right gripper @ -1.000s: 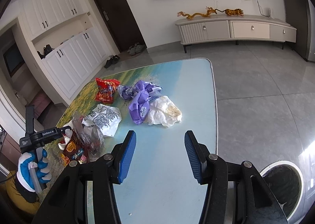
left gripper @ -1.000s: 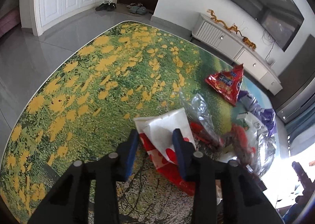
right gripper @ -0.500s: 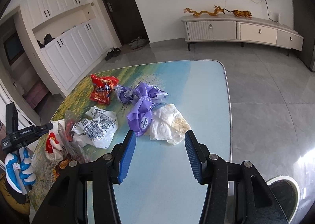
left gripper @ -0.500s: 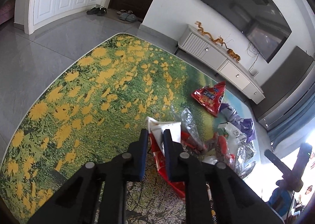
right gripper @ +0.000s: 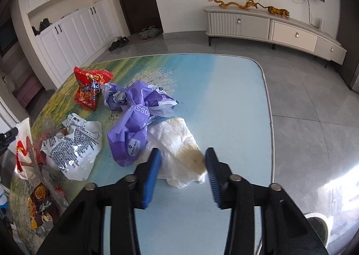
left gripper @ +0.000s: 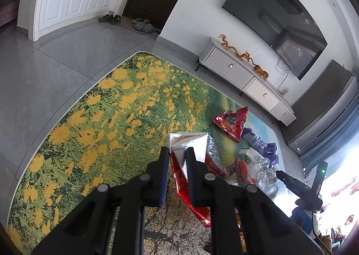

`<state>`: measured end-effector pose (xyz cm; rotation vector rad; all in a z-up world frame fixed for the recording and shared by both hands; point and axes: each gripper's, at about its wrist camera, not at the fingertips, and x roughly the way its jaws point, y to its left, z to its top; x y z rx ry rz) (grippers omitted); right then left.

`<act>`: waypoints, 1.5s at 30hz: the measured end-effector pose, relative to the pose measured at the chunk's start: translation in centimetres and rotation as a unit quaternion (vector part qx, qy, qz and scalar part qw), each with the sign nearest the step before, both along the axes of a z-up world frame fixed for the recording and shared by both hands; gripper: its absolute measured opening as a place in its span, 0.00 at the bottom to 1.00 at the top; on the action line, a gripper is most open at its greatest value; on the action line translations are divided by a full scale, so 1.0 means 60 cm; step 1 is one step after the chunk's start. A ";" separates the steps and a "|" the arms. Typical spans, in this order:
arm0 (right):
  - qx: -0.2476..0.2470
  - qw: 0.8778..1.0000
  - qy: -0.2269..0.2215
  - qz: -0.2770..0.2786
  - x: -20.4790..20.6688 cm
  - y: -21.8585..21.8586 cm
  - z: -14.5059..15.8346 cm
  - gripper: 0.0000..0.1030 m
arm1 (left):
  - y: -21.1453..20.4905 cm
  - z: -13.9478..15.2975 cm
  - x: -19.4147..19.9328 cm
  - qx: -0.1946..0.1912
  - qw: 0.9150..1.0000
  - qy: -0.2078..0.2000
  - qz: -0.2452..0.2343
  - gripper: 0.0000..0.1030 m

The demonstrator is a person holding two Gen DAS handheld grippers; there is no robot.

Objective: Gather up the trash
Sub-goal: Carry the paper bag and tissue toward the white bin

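Left wrist view: left gripper (left gripper: 177, 154) is clamped on the folded top edge of the red-and-white wrapper (left gripper: 187, 143), which hangs from the pads above the table (left gripper: 94, 107). Right wrist view: right gripper (right gripper: 182, 160) has just been closing around the stained white paper (right gripper: 179, 140); the paper sits between the blue pads, but whether they are biting yet I cannot tell, so treat it as not gripped.

Rest of the trash is on the table: red snack bag (right gripper: 90, 85), purple plastic bag (right gripper: 136, 118), white printed bag (right gripper: 74, 145), clear film and a dark snack wrapper near the left edge.

Risks:
- left grip is only on a thin fold, so the slick foil could slide out on a fast swing
- the purple bag overlaps the paper's left side, so lifting may drag it along or tear the soft paper
- the paper is crumpled and loose, so the pads may catch only one layer

Legible text: "Member's Mark" on the purple bag, plus partial "ISSO". Print on the white bag is too small to read
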<state>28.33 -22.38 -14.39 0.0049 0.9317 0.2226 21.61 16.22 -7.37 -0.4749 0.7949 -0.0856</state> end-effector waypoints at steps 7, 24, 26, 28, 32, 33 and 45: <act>0.004 1.000 0.007 0.016 -0.043 0.000 0.005 0.06 | 0.014 0.031 -0.037 0.000 1.000 -0.016 0.008 0.13; 0.060 0.995 -0.081 0.018 -0.275 -0.041 0.149 0.06 | -0.022 0.160 -0.155 -0.005 0.996 -0.087 -0.015 0.13; 0.062 0.994 -0.092 0.009 -0.301 -0.058 0.162 0.06 | -0.041 0.176 -0.163 -0.005 0.995 -0.096 -0.027 0.13; 0.064 0.993 -0.102 -0.001 -0.325 -0.078 0.171 0.06 | -0.068 0.190 -0.169 -0.005 0.994 -0.103 -0.042 0.13; 0.062 0.990 -0.119 -0.034 -0.372 -0.135 0.184 0.06 | -0.136 0.214 -0.167 -0.007 0.990 -0.113 -0.082 0.13; 0.061 0.990 -0.122 -0.044 -0.384 -0.155 0.185 0.06 | -0.155 0.218 -0.166 -0.006 0.989 -0.115 -0.093 0.13; 0.059 0.977 -0.104 -0.176 -0.474 -0.373 0.121 0.06 | -0.507 0.201 -0.124 0.012 0.957 -0.087 -0.275 0.13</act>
